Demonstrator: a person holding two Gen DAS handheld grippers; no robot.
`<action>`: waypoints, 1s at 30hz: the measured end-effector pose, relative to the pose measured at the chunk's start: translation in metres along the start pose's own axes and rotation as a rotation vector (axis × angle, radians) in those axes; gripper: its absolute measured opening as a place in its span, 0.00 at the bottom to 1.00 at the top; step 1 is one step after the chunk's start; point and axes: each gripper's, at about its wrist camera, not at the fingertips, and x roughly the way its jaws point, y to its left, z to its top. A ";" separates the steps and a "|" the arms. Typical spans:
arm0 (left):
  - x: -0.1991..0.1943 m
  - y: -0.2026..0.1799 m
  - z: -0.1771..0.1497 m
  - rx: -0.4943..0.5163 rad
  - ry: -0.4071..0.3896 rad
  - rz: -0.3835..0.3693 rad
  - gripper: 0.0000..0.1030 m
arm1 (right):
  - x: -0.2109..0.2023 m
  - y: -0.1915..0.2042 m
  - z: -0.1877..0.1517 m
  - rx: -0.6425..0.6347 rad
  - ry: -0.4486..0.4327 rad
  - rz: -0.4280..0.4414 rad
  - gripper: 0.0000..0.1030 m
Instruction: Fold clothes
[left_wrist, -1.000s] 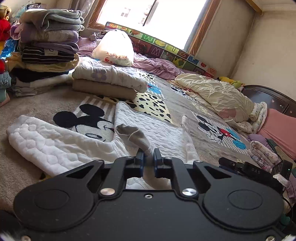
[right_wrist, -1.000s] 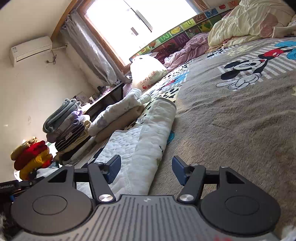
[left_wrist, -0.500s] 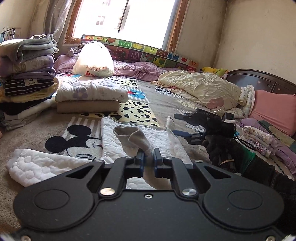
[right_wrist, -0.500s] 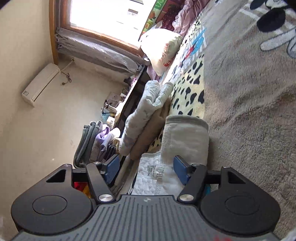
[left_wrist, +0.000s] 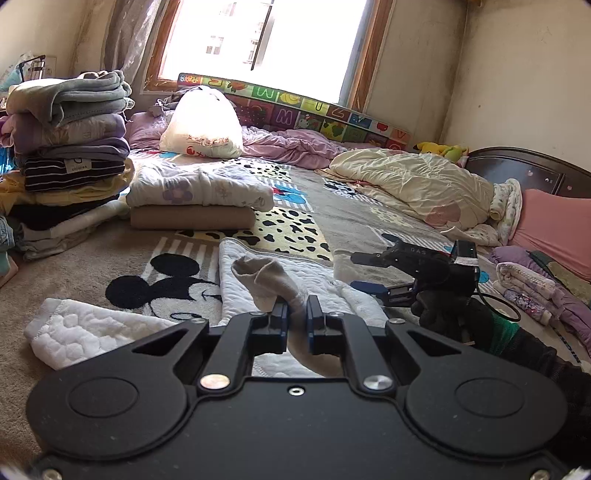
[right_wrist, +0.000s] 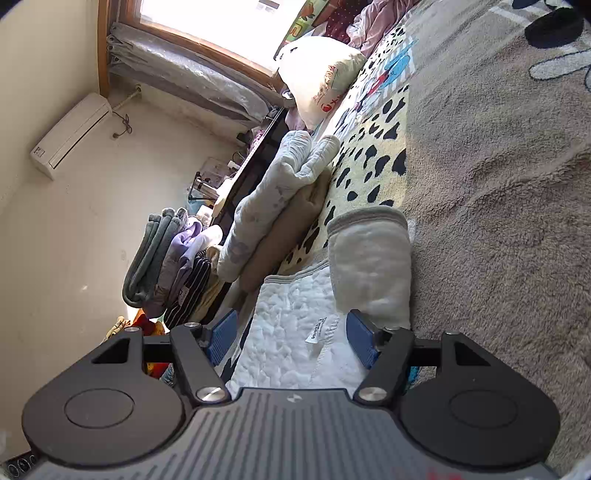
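While the left claw (left_wrist: 295, 319) is clamped on the grey ribbed cuff (left_wrist: 264, 282) of a sleeve, the white quilted garment (right_wrist: 291, 332) lies spread on the grey cartoon-print bed blanket (right_wrist: 498, 206). The right claw (right_wrist: 291, 338) hovers with fingers apart over its neck label, seemingly just above the cloth. A sleeve fold looks in hand; next, that cuff wants carrying across the body.

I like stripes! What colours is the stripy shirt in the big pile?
The stripy shirt is black with thin white stripes; left wrist view shows it best.
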 end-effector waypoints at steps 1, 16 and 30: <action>0.000 0.005 -0.003 -0.014 0.006 0.012 0.07 | -0.008 0.003 -0.001 -0.007 -0.029 -0.006 0.65; -0.017 0.009 -0.029 0.014 0.113 0.083 0.06 | -0.012 -0.022 0.008 0.136 -0.168 0.038 0.75; -0.013 -0.056 0.004 0.100 0.026 -0.060 0.06 | -0.079 0.025 0.013 -0.063 -0.143 -0.092 0.78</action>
